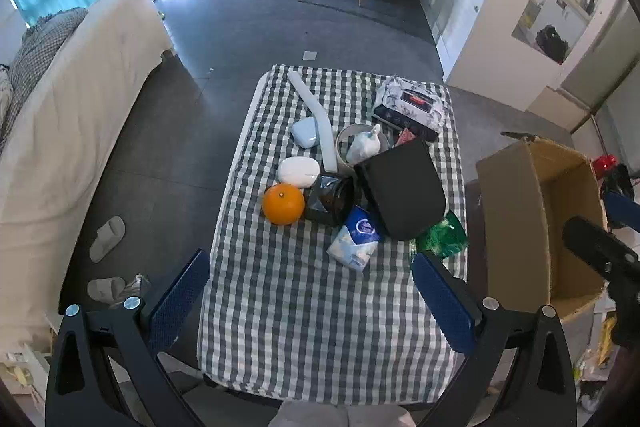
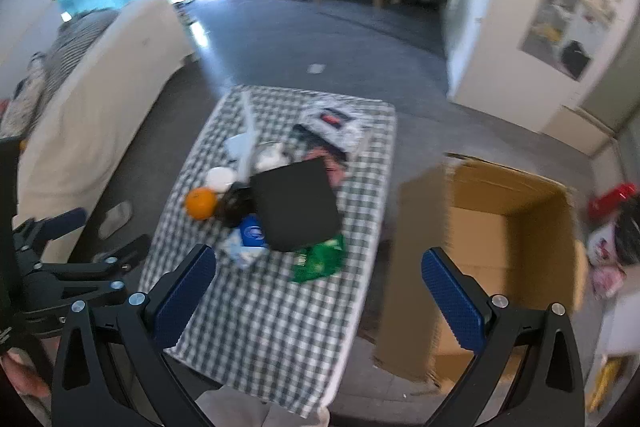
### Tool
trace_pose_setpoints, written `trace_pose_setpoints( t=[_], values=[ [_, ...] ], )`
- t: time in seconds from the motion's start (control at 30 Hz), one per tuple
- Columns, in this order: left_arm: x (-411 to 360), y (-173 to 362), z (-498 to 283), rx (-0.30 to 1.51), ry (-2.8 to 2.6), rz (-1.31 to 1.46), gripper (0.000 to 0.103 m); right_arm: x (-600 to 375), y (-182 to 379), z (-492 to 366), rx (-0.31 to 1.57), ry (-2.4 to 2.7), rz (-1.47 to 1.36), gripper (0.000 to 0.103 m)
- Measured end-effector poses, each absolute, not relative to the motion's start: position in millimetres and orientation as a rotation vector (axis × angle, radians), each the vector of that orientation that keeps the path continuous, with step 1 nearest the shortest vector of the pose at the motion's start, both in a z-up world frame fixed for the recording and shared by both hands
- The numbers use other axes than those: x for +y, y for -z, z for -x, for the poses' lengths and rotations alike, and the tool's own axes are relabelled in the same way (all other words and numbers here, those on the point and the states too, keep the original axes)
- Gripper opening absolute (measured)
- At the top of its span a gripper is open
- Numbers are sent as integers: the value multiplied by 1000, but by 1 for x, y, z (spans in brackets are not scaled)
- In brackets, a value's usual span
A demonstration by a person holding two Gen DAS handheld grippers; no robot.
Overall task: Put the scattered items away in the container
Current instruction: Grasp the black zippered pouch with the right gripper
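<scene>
Both grippers hover above the near end of the checked counter [image 1: 320, 327], jaws spread wide and holding nothing: the left gripper [image 1: 312, 297] over the cloth, the right gripper [image 2: 320, 291] between counter and cardboard box [image 2: 500, 247]. Scattered items cluster mid-counter: an orange [image 1: 283, 203] touching a dark jar [image 1: 330, 201], a white case [image 1: 299, 171], a blue tissue pack [image 1: 356, 237], a black pouch [image 1: 402, 187] and a green packet [image 1: 442, 237]. That box stands open on the floor, just right of the counter.
</scene>
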State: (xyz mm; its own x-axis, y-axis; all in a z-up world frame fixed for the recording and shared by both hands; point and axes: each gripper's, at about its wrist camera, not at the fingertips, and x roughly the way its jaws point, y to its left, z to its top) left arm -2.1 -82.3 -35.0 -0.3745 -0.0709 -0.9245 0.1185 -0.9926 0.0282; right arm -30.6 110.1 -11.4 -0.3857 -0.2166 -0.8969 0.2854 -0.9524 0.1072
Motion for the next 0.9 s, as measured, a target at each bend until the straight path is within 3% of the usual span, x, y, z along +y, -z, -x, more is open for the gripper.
trace_pose_setpoints(
  t=[0.47, 0.8, 0.9],
  values=[
    [-116, 133, 11, 62, 2377, -1722, 103, 47, 134, 102, 313, 2152, -1620, 103],
    [-131, 175, 25, 157, 2300, -1718, 103, 15, 203, 114, 552, 2103, -1650, 103],
    [-132, 181, 25, 169, 2283, -1728, 103, 6, 221, 109, 698, 2126, -1652, 103]
  ],
)
